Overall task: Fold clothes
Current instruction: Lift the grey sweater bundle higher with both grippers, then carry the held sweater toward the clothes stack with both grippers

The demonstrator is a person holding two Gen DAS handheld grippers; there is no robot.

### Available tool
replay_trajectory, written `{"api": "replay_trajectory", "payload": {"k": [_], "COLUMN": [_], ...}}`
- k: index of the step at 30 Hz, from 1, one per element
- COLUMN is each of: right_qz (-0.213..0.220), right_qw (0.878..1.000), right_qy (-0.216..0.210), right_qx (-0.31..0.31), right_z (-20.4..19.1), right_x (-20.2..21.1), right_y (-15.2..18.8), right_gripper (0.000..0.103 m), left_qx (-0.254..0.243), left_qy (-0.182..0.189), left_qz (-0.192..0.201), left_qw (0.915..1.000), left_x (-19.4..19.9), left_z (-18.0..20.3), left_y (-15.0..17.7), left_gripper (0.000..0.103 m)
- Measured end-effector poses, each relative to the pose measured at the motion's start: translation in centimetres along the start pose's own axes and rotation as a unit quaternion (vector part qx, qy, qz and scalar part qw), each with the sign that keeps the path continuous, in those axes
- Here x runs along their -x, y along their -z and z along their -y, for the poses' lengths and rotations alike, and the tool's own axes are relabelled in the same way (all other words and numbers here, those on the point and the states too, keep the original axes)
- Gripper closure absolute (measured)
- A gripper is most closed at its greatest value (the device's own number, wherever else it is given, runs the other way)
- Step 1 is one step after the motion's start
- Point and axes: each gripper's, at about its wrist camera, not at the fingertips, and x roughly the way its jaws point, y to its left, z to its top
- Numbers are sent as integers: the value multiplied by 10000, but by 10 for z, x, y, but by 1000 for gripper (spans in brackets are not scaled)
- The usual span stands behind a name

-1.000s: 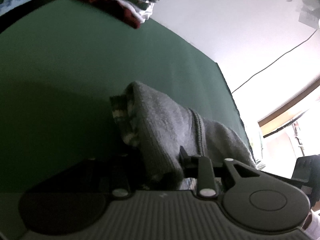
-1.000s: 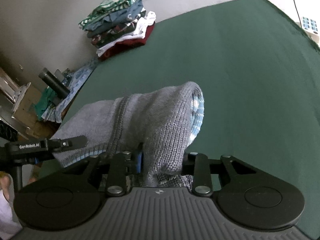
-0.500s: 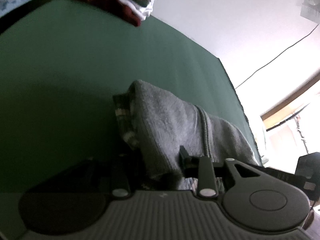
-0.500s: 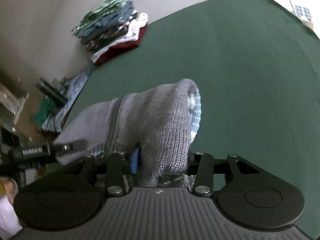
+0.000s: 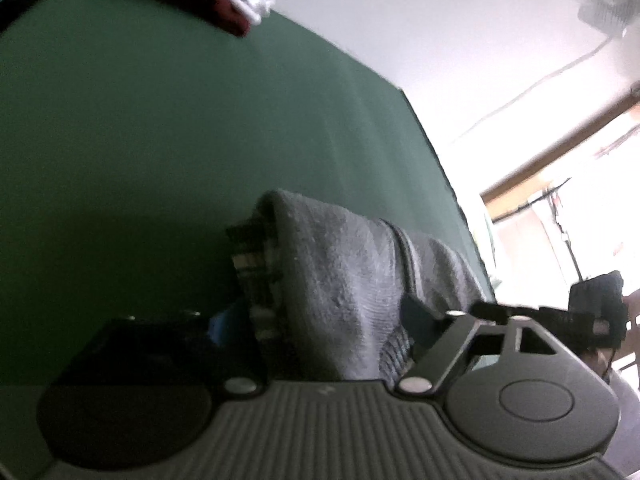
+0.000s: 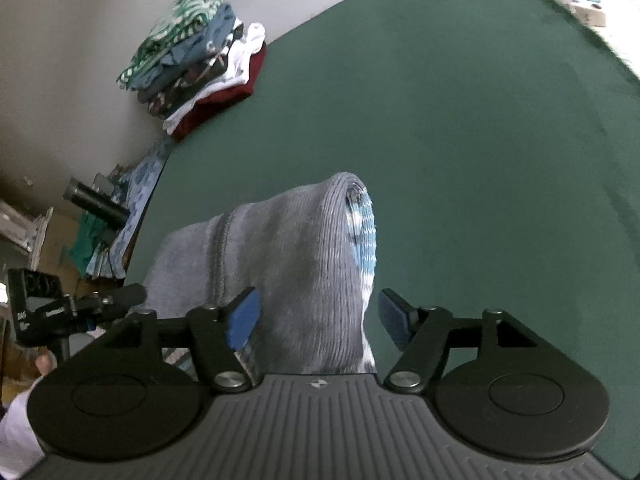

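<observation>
Grey knitted sweater (image 6: 296, 264) lies bunched in a ridge on the green table (image 6: 480, 160), directly ahead of both claws and running between them. A blue-and-white striped band shows at its fold on the right claw's right-hand side; in the left wrist view the same striped edge sits to the left of the fold, in shadow.

Right claw (image 6: 318, 316): jaws have just been opening and now stand wide. The sweater rises between the two blue pads (image 6: 242, 316). The right pad stands clear of the cloth, with green table visible in the gap; the left pad is just beside the cloth, contact not certain. No hold on the sweater.

Left claw (image 5: 320, 320): jaws have just been opening. The sweater sits between the fingers. The right finger is just beside the cloth; the left finger is lost in dark shadow, so contact there cannot be told. View blurred.

Beyond the sweater, well ahead and to the left of the right claw, a stack of folded clothes (image 6: 196, 64) sits at the far table edge against the wall (image 6: 60, 40). The left claw appears at the right claw's lower left, with a white sleeve (image 6: 16, 432) below it
</observation>
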Motion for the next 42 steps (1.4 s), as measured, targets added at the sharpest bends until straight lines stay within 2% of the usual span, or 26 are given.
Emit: {"api": "replay_trajectory", "payload": {"k": [3, 12, 20, 24, 26, 27, 28, 34, 39, 42], "right_qz": [-124, -474, -594, -735, -752, -766, -765, -624, -475, -412], "right_qw": [9998, 9984, 9962, 9942, 9941, 9940, 9940, 9954, 9966, 9970], "right_qy": [-68, -313, -606, -754, -764, -771, -779, -712, -597, -506], "right_qx": [-103, 42, 177, 204, 178, 94, 51, 160, 298, 418], "right_z": [7, 15, 17, 17, 18, 19, 18, 6, -8, -19], "right_x": [-10, -28, -35, -37, -37, -38, -38, -28, -22, -20], "right_y": [-8, -20, -26, -24, -24, -23, -23, -20, -22, -25], "right_gripper": [42, 42, 42, 47, 52, 55, 56, 62, 63, 63], "left_qx": [45, 9, 301, 235, 346, 403, 441, 364, 151, -68], "left_qy": [22, 54, 295, 203, 132, 78, 39, -69, -82, -248], "left_qz": [-102, -80, 3, 59, 96, 94, 99, 129, 109, 88], "left_qw": [9999, 10000, 9991, 9995, 9993, 9991, 9990, 9992, 9998, 9996], "left_x": [-8, -9, -17, -17, -17, -17, -17, -12, -2, 3], "left_z": [-4, -4, -1, 3, 2, 1, 2, 7, 13, 20], "left_y": [-3, 0, 7, 14, 16, 17, 18, 22, 9, -1], "left_gripper": [27, 18, 18, 25, 40, 52, 56, 63, 65, 65]}}
